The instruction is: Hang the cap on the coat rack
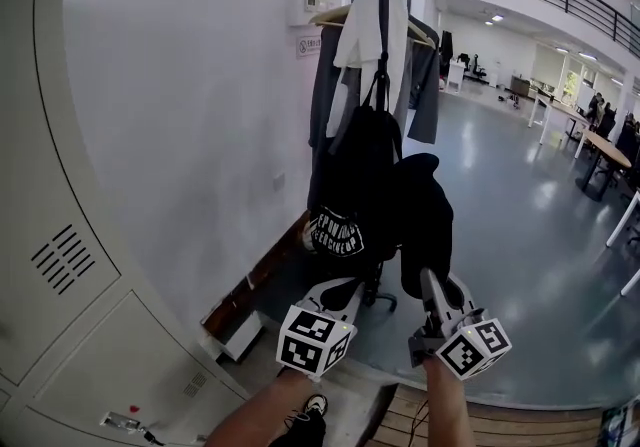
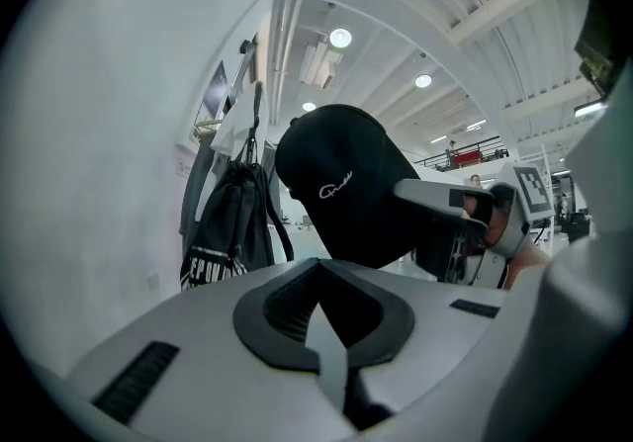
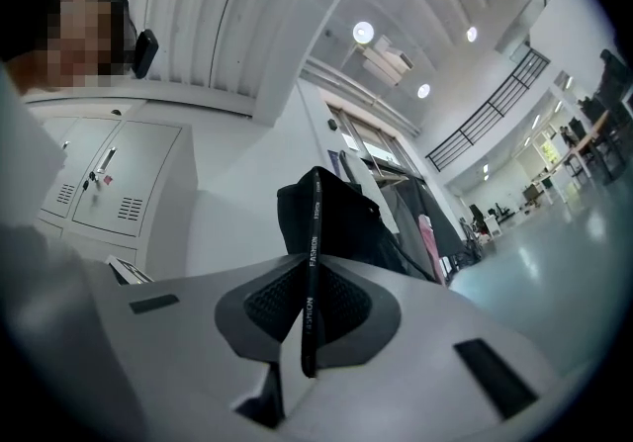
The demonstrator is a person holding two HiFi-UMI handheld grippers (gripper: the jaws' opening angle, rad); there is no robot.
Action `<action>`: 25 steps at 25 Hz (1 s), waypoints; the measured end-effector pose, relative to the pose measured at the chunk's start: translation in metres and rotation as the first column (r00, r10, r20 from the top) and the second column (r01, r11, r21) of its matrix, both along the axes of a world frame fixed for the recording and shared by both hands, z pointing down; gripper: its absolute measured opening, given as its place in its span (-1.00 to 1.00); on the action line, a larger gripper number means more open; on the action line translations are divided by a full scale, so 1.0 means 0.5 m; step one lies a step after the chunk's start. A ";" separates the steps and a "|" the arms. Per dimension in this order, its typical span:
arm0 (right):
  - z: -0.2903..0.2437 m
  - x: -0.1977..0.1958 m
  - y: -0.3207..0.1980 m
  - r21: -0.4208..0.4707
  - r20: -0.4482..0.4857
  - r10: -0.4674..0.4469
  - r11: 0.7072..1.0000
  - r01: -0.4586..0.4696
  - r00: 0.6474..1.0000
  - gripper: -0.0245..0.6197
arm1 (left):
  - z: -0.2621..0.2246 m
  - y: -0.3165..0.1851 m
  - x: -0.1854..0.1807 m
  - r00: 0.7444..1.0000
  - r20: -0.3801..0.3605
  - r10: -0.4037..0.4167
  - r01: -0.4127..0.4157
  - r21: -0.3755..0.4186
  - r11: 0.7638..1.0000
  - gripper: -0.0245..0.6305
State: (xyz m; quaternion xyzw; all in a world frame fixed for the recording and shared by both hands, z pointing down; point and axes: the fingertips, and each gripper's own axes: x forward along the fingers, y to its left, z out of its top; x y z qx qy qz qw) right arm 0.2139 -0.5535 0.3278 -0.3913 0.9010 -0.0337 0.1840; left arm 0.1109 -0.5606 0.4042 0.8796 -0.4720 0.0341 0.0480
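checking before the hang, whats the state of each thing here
black cap: not hung yet, held up by its back strap
right gripper: shut on the cap's strap
left gripper: shut, empty
black drawstring bag: hanging on the coat rack
white garment: hanging on the rack
grey cabinet: doors shut

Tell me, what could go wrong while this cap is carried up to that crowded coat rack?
1. The right hand-held gripper pinches only the thin strap of the cap, so the cap could swing or slip out.
2. The coat rack already carries a white garment, grey coats and a black bag. No free hook shows, so the cap may snag them or find no hold.
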 end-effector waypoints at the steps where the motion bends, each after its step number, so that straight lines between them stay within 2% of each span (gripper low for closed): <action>1: -0.021 -0.009 -0.018 0.025 0.000 -0.012 1.000 0.012 1.000 -0.87 | -0.013 -0.017 0.000 1.000 0.002 0.004 -0.004 0.011 1.000 -0.92; 6: -0.136 -0.043 -0.140 0.137 -0.019 -0.019 0.990 0.021 1.000 -0.87 | -0.074 -0.130 -0.017 1.000 -0.012 0.015 -0.014 0.057 0.998 -0.92; 9: -0.197 -0.055 -0.225 0.168 -0.002 -0.032 0.985 0.032 0.999 -0.87 | -0.105 -0.208 -0.031 1.000 -0.026 0.010 -0.008 0.079 0.997 -0.92; 16: -0.313 -0.099 -0.395 0.209 0.111 -0.133 0.972 0.107 0.985 -0.87 | -0.145 -0.360 -0.075 1.000 -0.018 -0.005 0.007 0.114 0.993 -0.92; 20: -0.378 -0.121 -0.447 0.241 0.192 -0.209 0.957 0.161 0.959 -0.87 | -0.155 -0.408 -0.101 1.000 -0.021 -0.012 0.014 0.116 0.993 -0.92; 25: -0.425 -0.126 -0.513 0.264 0.235 -0.218 0.952 0.153 0.947 -0.87 | -0.143 -0.448 -0.121 1.000 -0.023 -0.015 0.017 0.101 0.995 -0.92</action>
